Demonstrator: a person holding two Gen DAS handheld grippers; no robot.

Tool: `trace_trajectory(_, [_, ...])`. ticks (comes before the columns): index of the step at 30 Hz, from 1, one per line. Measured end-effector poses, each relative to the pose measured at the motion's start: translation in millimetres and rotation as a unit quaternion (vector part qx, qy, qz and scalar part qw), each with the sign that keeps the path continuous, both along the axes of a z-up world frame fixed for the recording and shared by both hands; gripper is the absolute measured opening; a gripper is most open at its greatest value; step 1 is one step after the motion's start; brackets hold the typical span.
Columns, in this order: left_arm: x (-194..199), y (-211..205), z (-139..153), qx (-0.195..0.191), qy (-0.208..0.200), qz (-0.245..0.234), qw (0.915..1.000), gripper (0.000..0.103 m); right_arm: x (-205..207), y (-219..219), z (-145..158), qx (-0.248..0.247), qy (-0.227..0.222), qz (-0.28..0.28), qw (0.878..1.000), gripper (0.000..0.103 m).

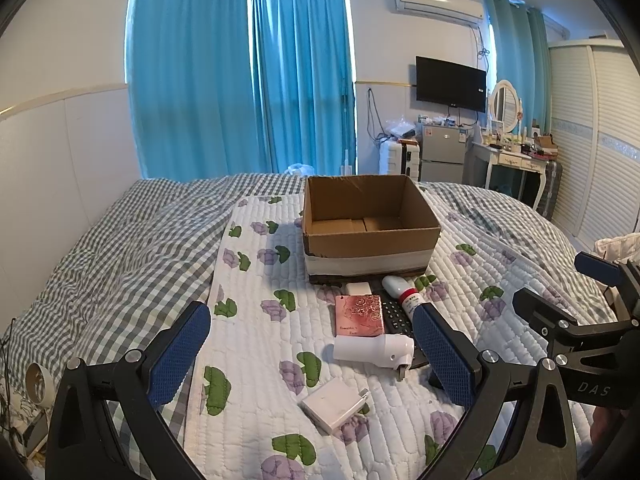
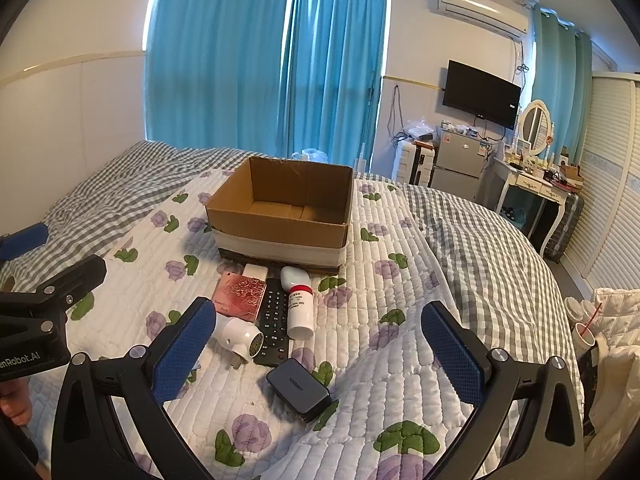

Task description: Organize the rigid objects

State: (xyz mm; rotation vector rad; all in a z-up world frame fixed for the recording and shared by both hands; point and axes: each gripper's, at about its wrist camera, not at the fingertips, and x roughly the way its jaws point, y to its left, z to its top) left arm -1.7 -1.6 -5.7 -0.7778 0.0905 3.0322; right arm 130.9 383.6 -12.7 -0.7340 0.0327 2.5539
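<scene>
1. A bedroom is shown: blue curtains (image 1: 240, 80) are drawn across the far wall, and a wall-mounted television (image 1: 451, 83), an air conditioner (image 1: 438, 2) and a white dressing table (image 1: 512, 160) are seen to the right.
2. A bed covered in a grey checked sheet (image 1: 120, 248) is overlaid with a white quilted mat (image 2: 380, 320) printed with purple flowers.
3. An open cardboard box (image 1: 368, 236), banded with white tape, is set on the mat; nothing can be seen inside it.
4. Just in front of the box a cluster of objects is laid: a small white block (image 1: 359, 288), a pink rose-patterned case (image 1: 359, 315), a black remote control (image 2: 275, 320) and a white bottle with a red band (image 2: 298, 300).
5. A white cylindrical plug-in device (image 1: 374, 349) is seen lying across the near end of the remote.
6. A white charger (image 1: 335, 404) lies alone, nearer the left wrist camera; a dark grey charger (image 2: 299, 390) lies nearer the right wrist camera.
7. The left gripper (image 1: 312, 360) is held above the mat with its jaws spread wide, nothing being clasped.
8. The right gripper (image 2: 320, 354) is likewise held wide apart and empty, and the dark charger is framed between its blue pads (image 2: 184, 354) without being touched.
</scene>
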Motion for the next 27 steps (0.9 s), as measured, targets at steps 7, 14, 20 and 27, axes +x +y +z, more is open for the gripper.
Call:
trace_trajectory(7, [-0.2, 0.7, 0.9, 0.000, 0.000, -0.001, 1.0000, 0.103, -0.4, -0.3, 0.9, 0.001, 0.001, -0.007, 1.000, 0.103])
trace_trajectory(14, [0.4, 1.1, 2.3, -0.001, -0.002, -0.002, 1.0000, 0.103, -1.6, -4.0, 2.0, -0.001, -0.003, -0.001, 1.000, 0.103])
trace_trajectory(20, [3.3, 2.5, 12.9, -0.001, 0.003, -0.008, 1.0000, 0.103, 0.4, -5.4, 4.9, -0.004, -0.003, 0.014, 1.000, 0.103])
trace_trajectory(27, [-14.2, 7.4, 5.4, -0.015, -0.019, -0.006, 0.9997, 0.103, -0.8, 3.6, 15.7, 0.013, -0.032, 0.027, 0.999, 0.103])
